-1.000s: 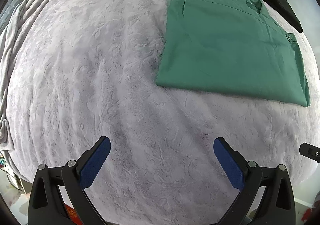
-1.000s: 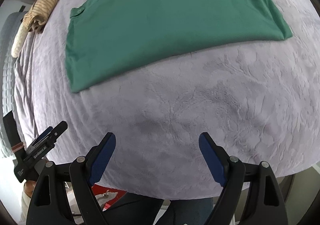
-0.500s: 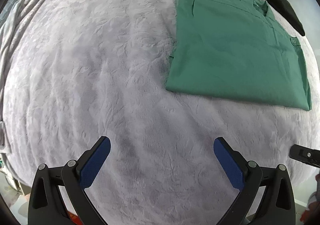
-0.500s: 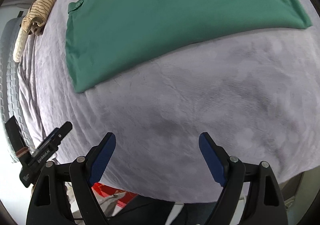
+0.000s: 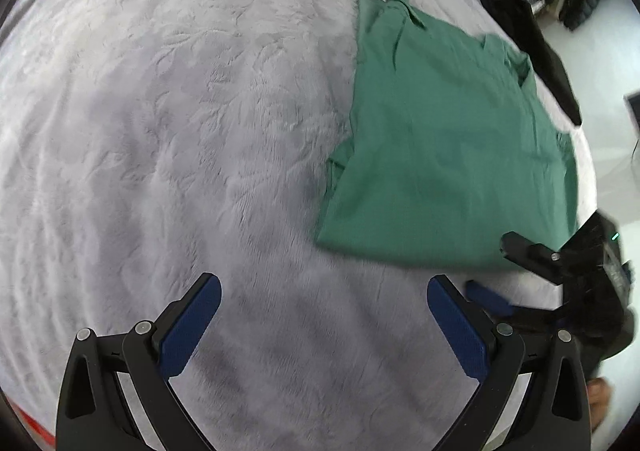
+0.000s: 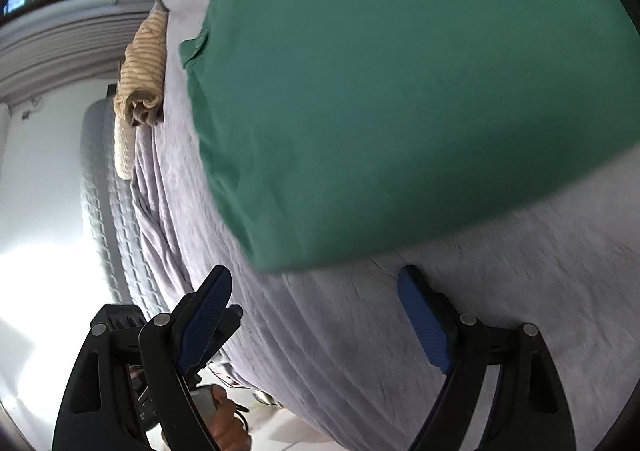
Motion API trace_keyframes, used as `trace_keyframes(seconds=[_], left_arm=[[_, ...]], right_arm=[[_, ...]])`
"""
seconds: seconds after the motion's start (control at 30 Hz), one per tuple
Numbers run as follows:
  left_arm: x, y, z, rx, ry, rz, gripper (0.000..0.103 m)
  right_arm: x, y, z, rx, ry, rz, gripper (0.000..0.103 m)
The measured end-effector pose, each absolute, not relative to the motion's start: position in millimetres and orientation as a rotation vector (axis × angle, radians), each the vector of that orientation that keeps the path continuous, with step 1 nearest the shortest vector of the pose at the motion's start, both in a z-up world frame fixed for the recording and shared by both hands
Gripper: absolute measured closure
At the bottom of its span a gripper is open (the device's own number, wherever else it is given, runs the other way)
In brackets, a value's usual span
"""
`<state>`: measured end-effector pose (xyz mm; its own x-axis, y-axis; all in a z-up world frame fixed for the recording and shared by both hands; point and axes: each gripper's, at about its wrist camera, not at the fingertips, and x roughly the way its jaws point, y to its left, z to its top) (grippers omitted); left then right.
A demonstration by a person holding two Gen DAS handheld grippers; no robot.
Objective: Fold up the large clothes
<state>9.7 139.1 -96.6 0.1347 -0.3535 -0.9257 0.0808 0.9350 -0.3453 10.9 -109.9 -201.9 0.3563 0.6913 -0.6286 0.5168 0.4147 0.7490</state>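
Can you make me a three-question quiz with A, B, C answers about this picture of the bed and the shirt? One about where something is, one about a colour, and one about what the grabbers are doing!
1. Where does the green shirt lie?
A. flat on the grey bed cover
B. on the floor
C. hanging from a hook

2. What colour are the pads of the left gripper?
A. red
B. blue
C. yellow

3. What is the right gripper doing?
A. pinching the shirt
B. shut on nothing
C. open, holding nothing

Answers:
1. A, the shirt lies spread on the fuzzy grey cover.
2. B, both pads look dark blue.
3. C, its fingers stand wide apart, just short of the shirt's near edge.
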Motion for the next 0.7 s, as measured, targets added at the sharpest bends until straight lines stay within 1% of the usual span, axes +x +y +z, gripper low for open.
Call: trace_keyframes(seconds=[0.13, 0.2, 0.23, 0.27, 0.3, 0.33, 0.43, 0.57, 0.7], left_arm=[[19.0, 142.8, -105.6, -0.325, 1.394, -0.358, 0.0], [23.2, 142.0, -110.4, -0.378, 1.396, -0.382, 0.0], [25.3, 141.3, -112.2, -0.409, 1.398, -0.393, 0.0], [28.8, 141.1, -114.6, -0.448, 1.402, -0.401, 0.0], [33.0, 140.5, -116.6, -0.485, 1.404, -0.407, 0.0], [37.5, 142.8, -118.1, -0.532, 1.405, -0.418, 0.0], [56.0, 139.6, -119.4, -0.607, 1.403, -0.468, 0.0], [92.6, 113.7, -120.6, -0.633, 1.399, -0.595, 0.0], [118.5, 78.8, -132.4, -0.638, 1.455, -0.73, 0.0]], right_arm=[[18.9, -117.7, -204.1, 1.32, 1.16, 0.164, 0.015], [21.8, -120.5, -209.2, 1.386, 1.13, 0.154, 0.016], [23.7, -121.8, -212.3, 1.433, 1.111, 0.167, 0.03], [26.6, -121.8, -213.3, 1.432, 1.123, 0.159, 0.071], [27.6, -122.8, -212.7, 1.415, 1.144, 0.154, 0.091], [28.4, -125.4, -209.6, 1.416, 1.134, 0.176, 0.096], [32.8, -130.7, -190.1, 1.398, 1.091, 0.241, 0.097], [42.1, -137.1, -159.3, 1.35, 1.044, 0.297, 0.096], [44.0, -138.3, -150.3, 1.311, 1.053, 0.318, 0.097]])
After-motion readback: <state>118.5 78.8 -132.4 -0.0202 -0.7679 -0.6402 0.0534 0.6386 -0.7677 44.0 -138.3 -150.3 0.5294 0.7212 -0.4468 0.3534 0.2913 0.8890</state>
